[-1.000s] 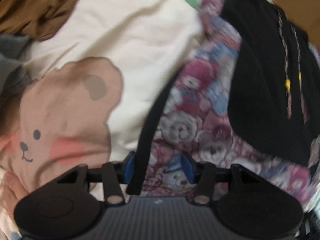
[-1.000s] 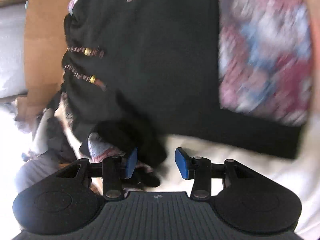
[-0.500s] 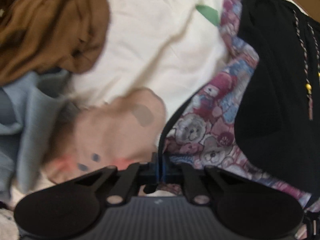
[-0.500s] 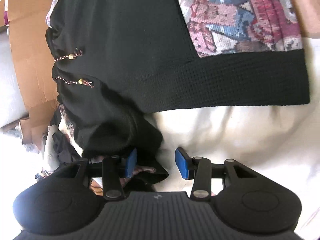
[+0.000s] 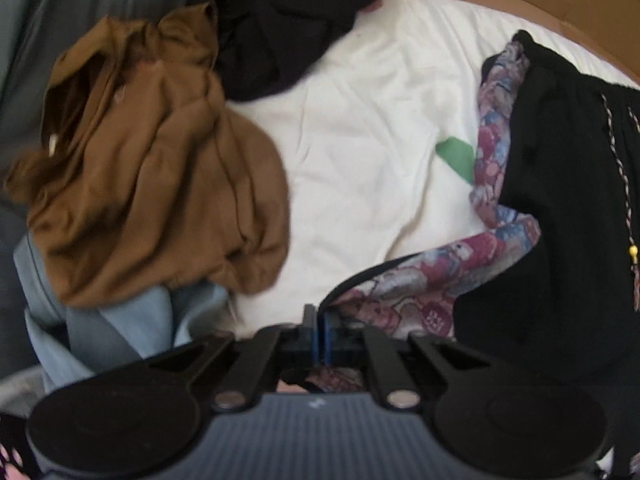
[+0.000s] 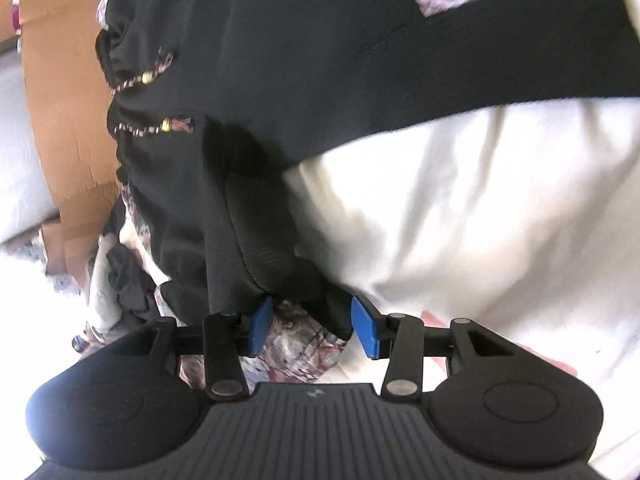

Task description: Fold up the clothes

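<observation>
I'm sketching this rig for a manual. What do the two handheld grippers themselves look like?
The left gripper and right gripper match: matte black bodies with a ribbed grey-black centre plate bearing a small pale logo, two rounded lobes, black linkage bars with silver rivets, and blue finger pads. No cables or sleeves show.

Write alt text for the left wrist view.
The left gripper is shut on the black hem of a bear-print sweater lying on a white garment. A crumpled brown garment lies to the left.

The left gripper (image 5: 321, 334) has clamped the patterned sweater's black hem (image 5: 362, 276); the black cuff (image 6: 266, 236) now lies between the right gripper's (image 6: 312, 330) fingers.
</observation>
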Motion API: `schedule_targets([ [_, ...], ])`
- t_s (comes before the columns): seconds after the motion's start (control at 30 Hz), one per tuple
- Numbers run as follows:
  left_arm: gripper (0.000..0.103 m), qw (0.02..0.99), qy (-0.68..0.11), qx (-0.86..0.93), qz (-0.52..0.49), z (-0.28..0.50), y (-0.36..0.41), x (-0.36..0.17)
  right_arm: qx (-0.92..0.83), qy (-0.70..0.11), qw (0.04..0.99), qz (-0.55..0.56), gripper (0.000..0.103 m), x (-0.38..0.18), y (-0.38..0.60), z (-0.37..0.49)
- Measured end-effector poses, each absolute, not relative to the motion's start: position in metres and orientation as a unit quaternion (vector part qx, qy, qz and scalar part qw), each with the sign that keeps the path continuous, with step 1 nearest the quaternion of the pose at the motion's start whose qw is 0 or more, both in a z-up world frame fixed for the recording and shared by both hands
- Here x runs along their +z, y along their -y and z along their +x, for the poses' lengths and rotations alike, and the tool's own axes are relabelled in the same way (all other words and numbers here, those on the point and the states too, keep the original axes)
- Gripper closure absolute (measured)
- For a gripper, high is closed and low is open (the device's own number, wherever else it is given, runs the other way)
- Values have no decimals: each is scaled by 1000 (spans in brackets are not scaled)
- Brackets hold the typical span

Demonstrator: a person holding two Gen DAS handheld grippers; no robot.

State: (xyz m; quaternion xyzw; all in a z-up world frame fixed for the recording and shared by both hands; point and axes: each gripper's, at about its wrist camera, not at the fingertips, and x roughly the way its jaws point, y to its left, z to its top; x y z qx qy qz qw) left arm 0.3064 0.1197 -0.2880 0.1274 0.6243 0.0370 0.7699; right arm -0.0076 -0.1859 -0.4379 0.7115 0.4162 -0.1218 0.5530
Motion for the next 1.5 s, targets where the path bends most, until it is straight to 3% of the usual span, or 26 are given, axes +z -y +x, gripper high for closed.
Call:
schedule_targets([
  [0.17, 100, 773, -619, 30, 137, 312, -113, -294, -119, -470, 662, 571, 52, -410, 180, 22],
  [0.43, 100, 765, -632, 34, 123, 306, -117, -303, -61, -529, 687, 494, 56, -416, 153, 53],
  [0.5, 100, 762, -635, 33, 121, 302, -118, -304, -68, -531, 682, 499, 88, -418, 153, 53],
  [0.6, 100, 759, -640, 33, 113, 297, -121, -298, -73, -535, 674, 504, 100, -416, 156, 50],
  [1.03, 100, 725, -680, 30, 105, 245, -133, -271, -39, -571, 688, 446, 102, -375, 177, 26],
  [1.5, 99, 715, -694, 24, 80, 221, -163, -268, 11, -607, 665, 435, 102, -366, 183, 14],
])
